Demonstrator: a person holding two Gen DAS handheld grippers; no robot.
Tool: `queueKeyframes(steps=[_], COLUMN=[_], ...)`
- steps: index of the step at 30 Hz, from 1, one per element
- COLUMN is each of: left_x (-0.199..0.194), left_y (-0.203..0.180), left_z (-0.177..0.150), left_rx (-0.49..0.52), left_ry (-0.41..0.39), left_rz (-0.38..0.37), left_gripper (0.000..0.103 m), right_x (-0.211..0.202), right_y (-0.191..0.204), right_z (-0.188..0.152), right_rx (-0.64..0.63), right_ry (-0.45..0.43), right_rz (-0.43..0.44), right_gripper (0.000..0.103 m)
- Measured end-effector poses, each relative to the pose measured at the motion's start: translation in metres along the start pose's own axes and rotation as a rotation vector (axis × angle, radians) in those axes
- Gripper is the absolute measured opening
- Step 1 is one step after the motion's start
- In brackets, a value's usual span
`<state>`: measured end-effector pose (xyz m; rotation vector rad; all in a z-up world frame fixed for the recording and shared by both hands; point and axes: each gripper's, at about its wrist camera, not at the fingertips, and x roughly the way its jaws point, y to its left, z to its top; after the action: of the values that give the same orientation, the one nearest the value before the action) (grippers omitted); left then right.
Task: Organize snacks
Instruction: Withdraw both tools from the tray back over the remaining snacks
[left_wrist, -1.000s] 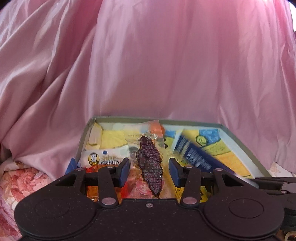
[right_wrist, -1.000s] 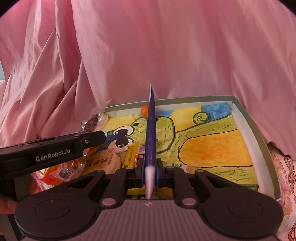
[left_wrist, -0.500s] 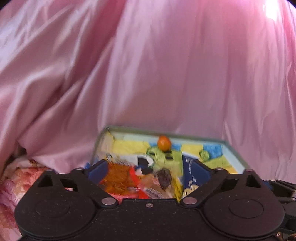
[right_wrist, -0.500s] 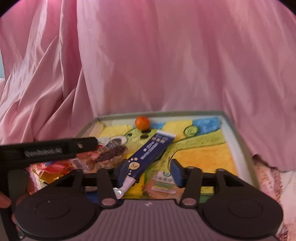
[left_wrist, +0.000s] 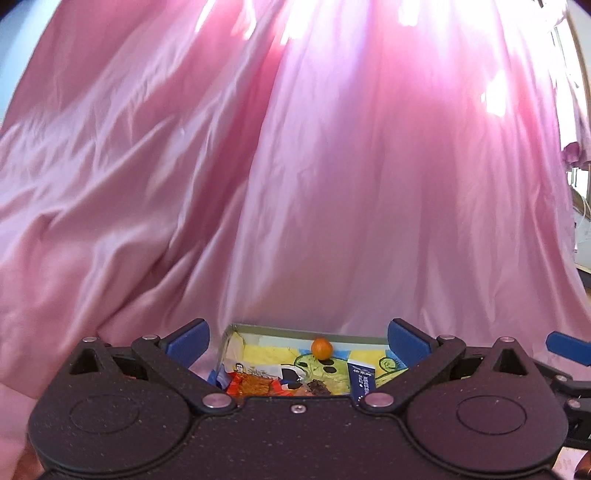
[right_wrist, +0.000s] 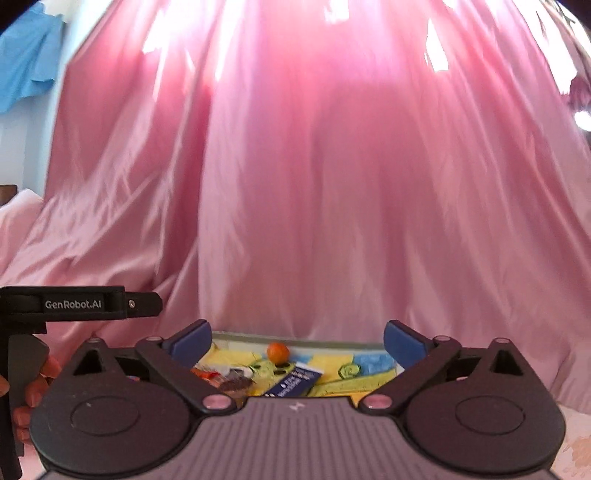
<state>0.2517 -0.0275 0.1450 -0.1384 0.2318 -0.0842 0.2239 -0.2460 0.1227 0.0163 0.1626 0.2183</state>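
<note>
A shallow grey-rimmed box (left_wrist: 280, 330) with a yellow and green cartoon lining lies low ahead. In it are a small orange (left_wrist: 321, 348), a long blue packet (left_wrist: 362, 380), a clear packet of dark snack (left_wrist: 317, 387) and an orange-red packet (left_wrist: 255, 384). My left gripper (left_wrist: 298, 338) is back from the box, its jaws opening wide with nothing between them. My right gripper (right_wrist: 298, 338) is the same, jaws opening and nothing held; below it I see the orange (right_wrist: 277, 352) and the blue packet (right_wrist: 295, 382).
Pink cloth (left_wrist: 295, 184) hangs right behind the box and fills most of both views. The left gripper's black body (right_wrist: 74, 304) and a hand (right_wrist: 33, 391) show at the right view's left edge. Blue cloth (right_wrist: 26, 74) hangs top left.
The left gripper let go of the dark snack packet and the right let go of the blue packet; both now lie in the box. Both grippers opened wide, pulled back and rose.
</note>
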Motion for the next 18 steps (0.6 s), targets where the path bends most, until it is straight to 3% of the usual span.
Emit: queueKeyframes(steps=[8, 18], left_x=[-0.056, -0.105], left_y=[0.010, 0.023], left_z=[-0.016, -0.060], left_rx=[-0.028, -0.025], left_ry=[-0.032, -0.010], left_rz=[0.009, 0.036], left_gripper=[0.102, 0.102], right_x=[-0.047, -0.091], right_y=[0.009, 0.005], right_z=[-0.005, -0.040], right_rx=[-0.008, 0.005], right_ry=[-0.073, -0.059], right_rz=[0.011, -0.027], right_gripper=[0.103, 0.103])
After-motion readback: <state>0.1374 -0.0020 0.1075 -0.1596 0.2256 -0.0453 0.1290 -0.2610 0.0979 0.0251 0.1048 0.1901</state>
